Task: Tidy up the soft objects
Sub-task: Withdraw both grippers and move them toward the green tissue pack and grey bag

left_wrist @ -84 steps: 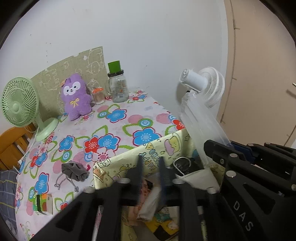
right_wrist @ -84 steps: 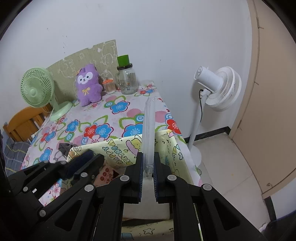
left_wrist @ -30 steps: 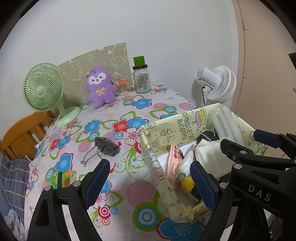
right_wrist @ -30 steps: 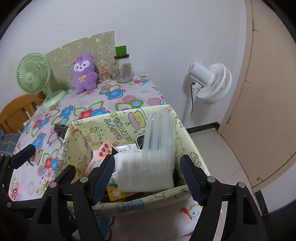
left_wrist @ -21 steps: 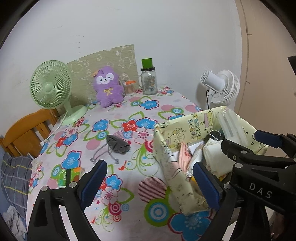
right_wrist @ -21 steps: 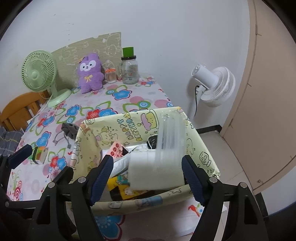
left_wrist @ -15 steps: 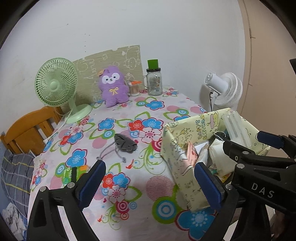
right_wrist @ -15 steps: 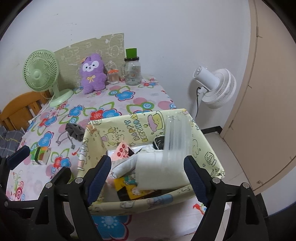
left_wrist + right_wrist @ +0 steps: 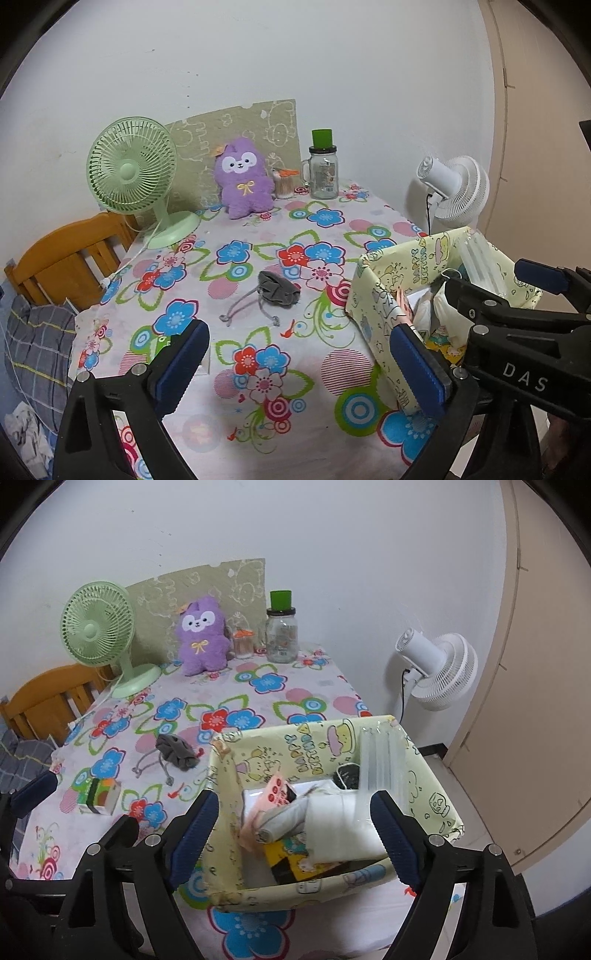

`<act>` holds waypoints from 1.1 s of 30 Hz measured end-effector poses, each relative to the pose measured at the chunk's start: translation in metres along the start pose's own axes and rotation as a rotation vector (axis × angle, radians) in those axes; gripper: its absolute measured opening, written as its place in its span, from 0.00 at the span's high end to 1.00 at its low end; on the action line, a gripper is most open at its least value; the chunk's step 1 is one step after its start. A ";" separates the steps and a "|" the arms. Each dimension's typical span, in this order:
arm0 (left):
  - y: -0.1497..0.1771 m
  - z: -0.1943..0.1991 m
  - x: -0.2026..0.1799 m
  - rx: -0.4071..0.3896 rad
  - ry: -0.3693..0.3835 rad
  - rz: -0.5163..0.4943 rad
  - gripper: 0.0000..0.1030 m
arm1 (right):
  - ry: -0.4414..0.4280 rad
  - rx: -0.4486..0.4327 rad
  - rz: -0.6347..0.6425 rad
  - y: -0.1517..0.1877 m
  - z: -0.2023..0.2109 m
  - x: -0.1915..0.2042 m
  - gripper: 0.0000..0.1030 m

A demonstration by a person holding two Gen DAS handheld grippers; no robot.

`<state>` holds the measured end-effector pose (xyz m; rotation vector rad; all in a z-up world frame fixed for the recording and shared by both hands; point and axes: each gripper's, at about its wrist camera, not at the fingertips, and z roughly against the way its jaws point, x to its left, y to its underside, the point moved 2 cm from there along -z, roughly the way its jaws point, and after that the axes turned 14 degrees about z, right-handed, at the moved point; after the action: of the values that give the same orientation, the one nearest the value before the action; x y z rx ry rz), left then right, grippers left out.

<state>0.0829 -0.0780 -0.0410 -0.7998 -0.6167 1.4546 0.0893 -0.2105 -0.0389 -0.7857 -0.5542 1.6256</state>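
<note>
Your left tongs (image 9: 299, 360) stand wide and empty; your right tongs (image 9: 295, 830), marked "DAS", are opening over the box (image 9: 436, 797), gripping nothing.

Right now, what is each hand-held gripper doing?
Left hand-held gripper: open, holding nothing.
Right hand-held gripper: jaws opening, pads touching nothing, above the yellow box.

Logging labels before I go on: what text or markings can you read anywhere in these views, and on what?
"DAS": white letters on the right hand-held gripper, seen from the left wrist.
Yellow cartoon box: coloured lettering, appears upside down, unreadable.
Glass jar: label too small.
</note>
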 end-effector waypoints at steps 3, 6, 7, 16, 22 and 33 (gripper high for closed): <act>-0.002 0.003 0.006 -0.003 0.000 0.006 0.03 | -0.003 -0.009 0.006 -0.003 0.003 0.005 0.16; -0.004 0.006 0.011 -0.009 -0.004 0.009 0.02 | -0.005 -0.017 0.011 -0.006 0.006 0.011 0.15; -0.004 0.007 0.013 -0.012 -0.006 0.010 0.02 | -0.005 -0.021 0.013 -0.006 0.007 0.012 0.15; -0.009 0.015 0.030 -0.028 -0.029 0.026 0.00 | -0.003 -0.041 0.034 -0.015 0.013 0.028 0.14; -0.011 0.017 0.042 -0.035 -0.046 0.038 0.00 | -0.016 -0.053 0.050 -0.022 0.015 0.039 0.14; -0.016 0.016 0.067 -0.035 -0.074 0.070 0.00 | -0.065 -0.053 0.073 -0.033 0.011 0.063 0.14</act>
<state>0.0832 -0.0091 -0.0251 -0.8045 -0.6776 1.5464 0.0975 -0.1414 -0.0193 -0.8023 -0.6232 1.7139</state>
